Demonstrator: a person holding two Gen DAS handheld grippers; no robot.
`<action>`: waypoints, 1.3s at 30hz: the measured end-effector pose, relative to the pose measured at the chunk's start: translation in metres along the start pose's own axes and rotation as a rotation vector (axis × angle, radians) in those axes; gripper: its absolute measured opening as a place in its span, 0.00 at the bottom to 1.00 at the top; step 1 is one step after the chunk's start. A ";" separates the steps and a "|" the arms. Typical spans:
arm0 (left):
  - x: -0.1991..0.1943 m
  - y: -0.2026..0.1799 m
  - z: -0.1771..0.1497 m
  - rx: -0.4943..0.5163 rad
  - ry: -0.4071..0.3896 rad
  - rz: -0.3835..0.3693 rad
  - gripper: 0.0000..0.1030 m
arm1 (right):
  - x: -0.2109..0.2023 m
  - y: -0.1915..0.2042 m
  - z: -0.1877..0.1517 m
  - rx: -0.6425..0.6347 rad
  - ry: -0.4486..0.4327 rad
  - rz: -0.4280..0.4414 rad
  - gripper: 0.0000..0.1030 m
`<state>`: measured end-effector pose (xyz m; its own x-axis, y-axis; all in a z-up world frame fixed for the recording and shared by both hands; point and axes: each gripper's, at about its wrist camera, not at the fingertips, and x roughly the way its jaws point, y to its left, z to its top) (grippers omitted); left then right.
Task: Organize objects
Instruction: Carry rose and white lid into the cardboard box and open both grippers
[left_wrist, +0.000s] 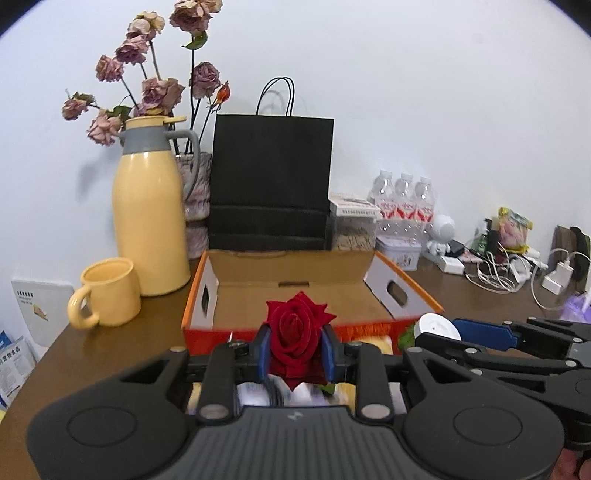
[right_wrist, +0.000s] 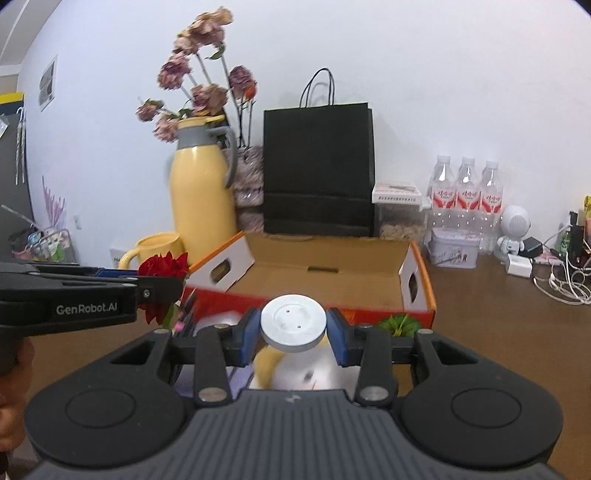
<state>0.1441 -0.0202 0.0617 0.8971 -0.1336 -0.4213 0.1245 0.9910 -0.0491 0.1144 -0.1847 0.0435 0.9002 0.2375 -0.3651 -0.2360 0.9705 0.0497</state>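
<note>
My left gripper (left_wrist: 295, 350) is shut on a red rose (left_wrist: 295, 328), held up in front of the open cardboard box (left_wrist: 288, 295) with orange edges. Seen from the right wrist, the same rose (right_wrist: 164, 267) and the left gripper (right_wrist: 162, 286) hang at the left. My right gripper (right_wrist: 293, 332) is shut on a white round cap (right_wrist: 293, 323) of a pale rounded object whose body is blurred below. The left wrist view catches that cap (left_wrist: 437, 326) and the right gripper (left_wrist: 480, 332) at the right. The box interior is bare.
Behind the box stand a black paper bag (left_wrist: 271, 184), a yellow jug (left_wrist: 149, 214), a yellow mug (left_wrist: 109, 297), dried roses in a vase (left_wrist: 155, 88), water bottles (left_wrist: 404, 203), a tin (left_wrist: 399, 251), a white robot figure (left_wrist: 441, 232) and tangled chargers (left_wrist: 509, 266). Blurred items lie below the grippers.
</note>
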 end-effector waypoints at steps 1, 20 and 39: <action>0.007 0.000 0.005 -0.002 -0.001 0.002 0.25 | 0.007 -0.003 0.005 0.003 -0.006 -0.003 0.39; 0.138 0.016 0.052 -0.033 0.086 0.053 0.25 | 0.133 -0.049 0.057 0.049 0.045 -0.025 0.39; 0.177 0.025 0.054 -0.021 0.117 0.144 0.93 | 0.169 -0.058 0.048 0.029 0.150 -0.060 0.86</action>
<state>0.3286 -0.0190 0.0348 0.8496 0.0105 -0.5273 -0.0116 0.9999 0.0012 0.2979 -0.1984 0.0239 0.8472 0.1722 -0.5026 -0.1708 0.9841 0.0493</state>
